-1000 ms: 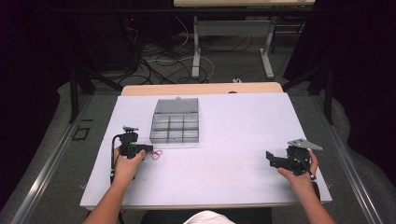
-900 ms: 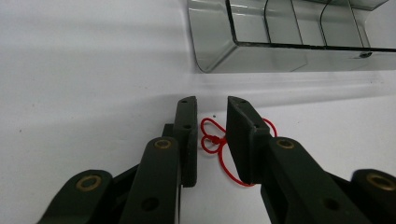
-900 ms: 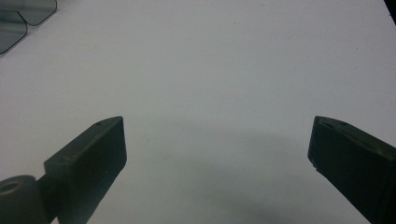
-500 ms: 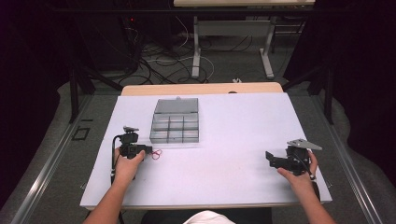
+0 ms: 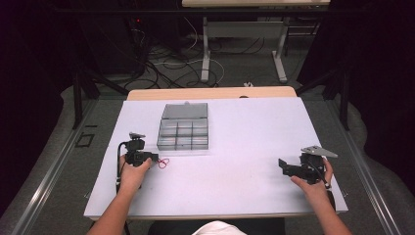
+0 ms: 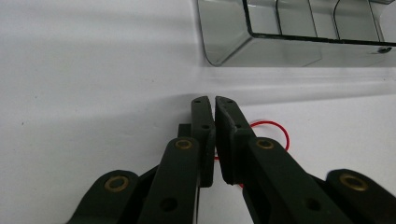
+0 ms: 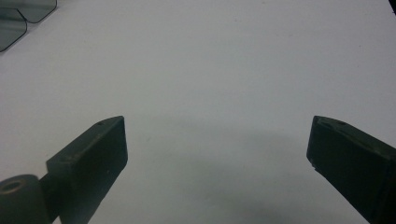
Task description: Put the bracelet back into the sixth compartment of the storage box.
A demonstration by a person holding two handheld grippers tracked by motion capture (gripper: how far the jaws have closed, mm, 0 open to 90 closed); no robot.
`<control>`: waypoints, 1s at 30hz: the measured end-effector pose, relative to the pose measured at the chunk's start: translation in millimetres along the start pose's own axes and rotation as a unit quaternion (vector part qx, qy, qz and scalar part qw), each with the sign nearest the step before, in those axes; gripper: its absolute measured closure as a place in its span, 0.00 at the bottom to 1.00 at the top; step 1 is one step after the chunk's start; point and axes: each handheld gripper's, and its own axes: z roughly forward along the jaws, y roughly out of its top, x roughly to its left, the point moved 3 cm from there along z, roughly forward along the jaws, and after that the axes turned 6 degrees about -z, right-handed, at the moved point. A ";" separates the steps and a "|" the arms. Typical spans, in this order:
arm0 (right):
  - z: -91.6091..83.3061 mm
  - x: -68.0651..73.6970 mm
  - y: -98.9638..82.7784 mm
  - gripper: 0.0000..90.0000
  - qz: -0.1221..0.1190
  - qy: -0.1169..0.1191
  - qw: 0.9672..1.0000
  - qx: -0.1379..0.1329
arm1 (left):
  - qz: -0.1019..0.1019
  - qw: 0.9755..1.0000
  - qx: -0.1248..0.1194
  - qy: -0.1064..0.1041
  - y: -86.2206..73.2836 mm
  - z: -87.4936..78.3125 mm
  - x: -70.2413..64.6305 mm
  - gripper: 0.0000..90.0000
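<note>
My left claw (image 6: 214, 108) has just been closing and its jaws now stand nearly together on the red wire loop (image 6: 275, 132), which passes between them and bulges out to one side. It sits near the table's (image 5: 244, 147) left edge, just in front of the clear divider box (image 5: 183, 132). My right claw (image 5: 284, 166) rests near the right edge, jaws wide apart over bare table with nothing between them.
</note>
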 end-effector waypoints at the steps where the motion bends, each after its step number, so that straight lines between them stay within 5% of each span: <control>1: 0.0 0.0 0.0 0.05 0.000 0.000 1.000 0.000 | 0.000 1.000 0.000 0.000 0.0 0.0 0.0 0.97; 30: 0.3 -0.9 -0.5 0.06 0.002 -0.002 1.000 0.001 | 0.000 1.000 -0.001 -0.002 0.0 0.1 1.4 1.00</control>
